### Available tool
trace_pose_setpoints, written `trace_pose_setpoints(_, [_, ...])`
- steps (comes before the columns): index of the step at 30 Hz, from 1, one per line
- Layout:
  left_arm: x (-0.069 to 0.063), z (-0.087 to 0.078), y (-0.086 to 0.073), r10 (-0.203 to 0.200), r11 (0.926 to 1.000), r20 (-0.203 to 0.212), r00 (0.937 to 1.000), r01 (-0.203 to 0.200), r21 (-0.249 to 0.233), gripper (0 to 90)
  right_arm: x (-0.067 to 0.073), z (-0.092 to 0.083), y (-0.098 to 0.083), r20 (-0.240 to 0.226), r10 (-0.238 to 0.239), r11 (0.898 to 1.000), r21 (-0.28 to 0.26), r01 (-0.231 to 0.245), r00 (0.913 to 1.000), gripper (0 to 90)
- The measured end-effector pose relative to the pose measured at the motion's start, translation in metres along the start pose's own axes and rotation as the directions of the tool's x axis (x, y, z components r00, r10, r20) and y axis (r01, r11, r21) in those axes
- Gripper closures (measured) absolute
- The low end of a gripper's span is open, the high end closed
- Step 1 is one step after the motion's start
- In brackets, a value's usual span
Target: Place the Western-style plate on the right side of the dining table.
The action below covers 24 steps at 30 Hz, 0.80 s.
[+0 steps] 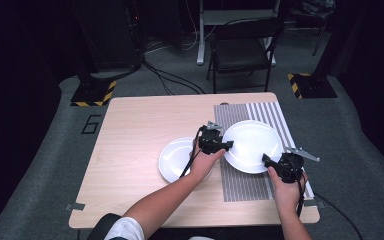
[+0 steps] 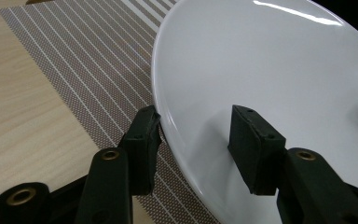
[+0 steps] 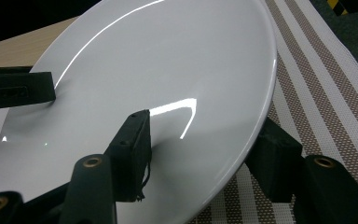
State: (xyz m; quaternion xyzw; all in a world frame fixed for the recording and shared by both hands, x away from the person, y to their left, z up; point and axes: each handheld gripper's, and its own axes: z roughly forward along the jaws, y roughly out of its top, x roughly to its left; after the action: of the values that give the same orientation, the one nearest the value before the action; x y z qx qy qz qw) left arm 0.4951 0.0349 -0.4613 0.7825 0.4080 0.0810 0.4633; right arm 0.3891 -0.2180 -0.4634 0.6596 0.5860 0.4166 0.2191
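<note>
A large white plate hangs over the left part of a striped placemat, held at two sides of its rim. My left gripper is shut on the plate's left edge, one jaw on the plate's face and one under the rim. My right gripper is shut on the near right edge in the same way, with the plate tilted across its view. The left gripper's jaw shows on the far rim there.
A smaller white plate lies on the wooden table just left of the placemat, partly under the left hand. A black chair stands beyond the table's far edge. Bare tabletop stretches to the left.
</note>
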Motion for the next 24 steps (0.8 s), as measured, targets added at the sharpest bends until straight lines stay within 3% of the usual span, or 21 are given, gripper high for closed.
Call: trace_pose_setpoints(24, [-0.001, 0.021, -0.006, -0.006, 0.9999, -0.001, 1.0000, 0.006, 0.011, 53.1, -0.013, 0.012, -0.005, 0.021, 0.012, 1.000, 0.014, -0.013, 0.9997, 42.8])
